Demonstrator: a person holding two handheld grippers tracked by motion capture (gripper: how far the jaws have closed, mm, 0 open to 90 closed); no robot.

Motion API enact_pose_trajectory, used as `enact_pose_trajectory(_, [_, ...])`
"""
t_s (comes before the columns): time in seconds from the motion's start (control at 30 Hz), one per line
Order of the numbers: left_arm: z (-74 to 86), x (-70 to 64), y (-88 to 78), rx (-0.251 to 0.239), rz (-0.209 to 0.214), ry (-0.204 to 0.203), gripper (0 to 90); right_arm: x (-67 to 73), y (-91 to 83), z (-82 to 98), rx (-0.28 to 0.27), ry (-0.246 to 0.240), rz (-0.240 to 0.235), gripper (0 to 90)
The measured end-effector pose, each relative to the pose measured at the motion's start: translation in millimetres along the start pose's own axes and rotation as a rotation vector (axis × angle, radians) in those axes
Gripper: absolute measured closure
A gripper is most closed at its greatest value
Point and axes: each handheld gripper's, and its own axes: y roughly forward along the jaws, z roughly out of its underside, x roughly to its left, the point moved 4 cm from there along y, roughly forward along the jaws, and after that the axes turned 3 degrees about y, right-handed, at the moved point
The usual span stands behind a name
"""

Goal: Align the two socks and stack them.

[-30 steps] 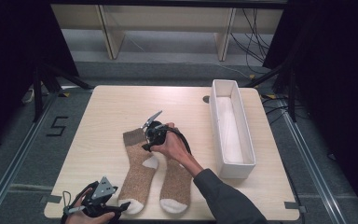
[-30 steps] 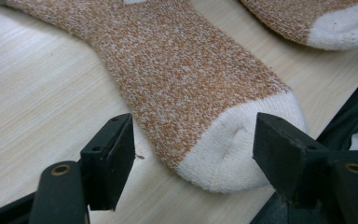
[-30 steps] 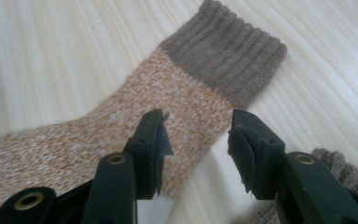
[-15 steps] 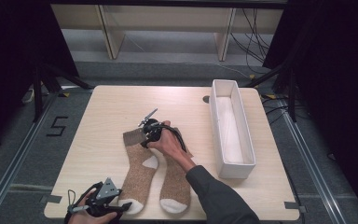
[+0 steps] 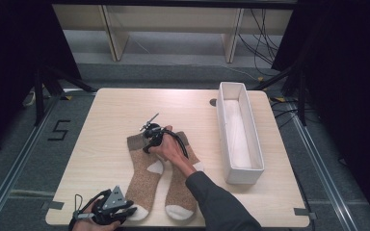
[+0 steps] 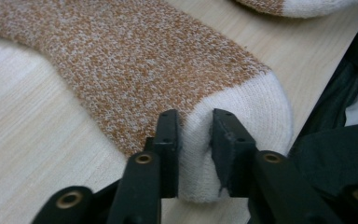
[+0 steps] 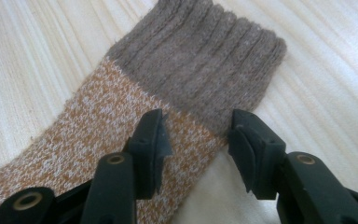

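Note:
Two orange-brown flecked socks with white toes and heels lie side by side on the wooden table (image 5: 106, 125), the left sock (image 5: 147, 180) and the right sock (image 5: 180, 190). My left gripper (image 5: 132, 211) is at the front edge. Its jaws have just been closing and my left gripper (image 6: 196, 140) now pinches the left sock's white toe (image 6: 261, 107), which bulges between the pads. My right gripper (image 5: 147, 139) hovers over the same sock's grey ribbed cuff (image 7: 200, 51). The right gripper (image 7: 198, 135) is open, one jaw over the flecked leg and the other at the sock's edge.
A long white box (image 5: 231, 91) stands along the table's right side. The right sock's toe (image 6: 303, 5) lies just beyond my left gripper. A dark sleeve (image 6: 335, 140) sits close on its right. Bare wood stretches to the left and back.
The left gripper's jaws have gone from wide apart to pinched on the sock's toe. The right hand has shifted slightly left and lower over the cuff.

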Motion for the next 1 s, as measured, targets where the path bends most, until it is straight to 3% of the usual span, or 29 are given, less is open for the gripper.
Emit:
enact_pose_trajectory(0.13, [-0.2,-0.5,0.0,0.001,-0.001,0.017,79.7,-2.3,1.1,1.3,-0.012,0.018,-0.022,60.2])
enact_pose_trajectory(0.3, [-0.4,-0.6,-0.2,-0.006,-0.005,0.031,83.1,-2.8,1.1,4.4,-0.032,0.053,-0.094,77.1])
enact_pose_trajectory(0.47, [-2.3,-1.4,-0.9,-0.031,0.000,0.029,83.9,-5.0,-1.5,5.5,-0.060,0.062,-0.110,80.1])
enact_pose_trajectory(0.5, [-3.6,-2.8,-1.2,-0.047,0.008,0.011,84.2,-5.9,-3.0,4.7,-0.068,0.059,-0.117,80.4])
enact_pose_trajectory(0.53, [-5.0,-1.5,-3.2,-0.045,0.001,0.038,84.4,-6.0,-5.4,3.6,-0.078,0.064,-0.123,80.6])
enact_pose_trajectory(0.73, [-19.8,-7.4,-11.6,-0.113,0.006,0.026,84.9,-4.4,-25.7,-2.4,-0.098,0.026,-0.123,81.5])
enact_pose_trajectory(0.9, [-39.6,-16.2,-16.3,-0.144,0.022,0.091,84.9,-8.2,-49.5,-3.0,-0.107,0.010,-0.105,81.8])
enact_pose_trajectory(1.0, [-51.8,-19.1,-18.8,-0.166,0.032,0.102,84.9,-13.6,-68.3,-2.0,-0.121,-0.001,-0.075,81.9])
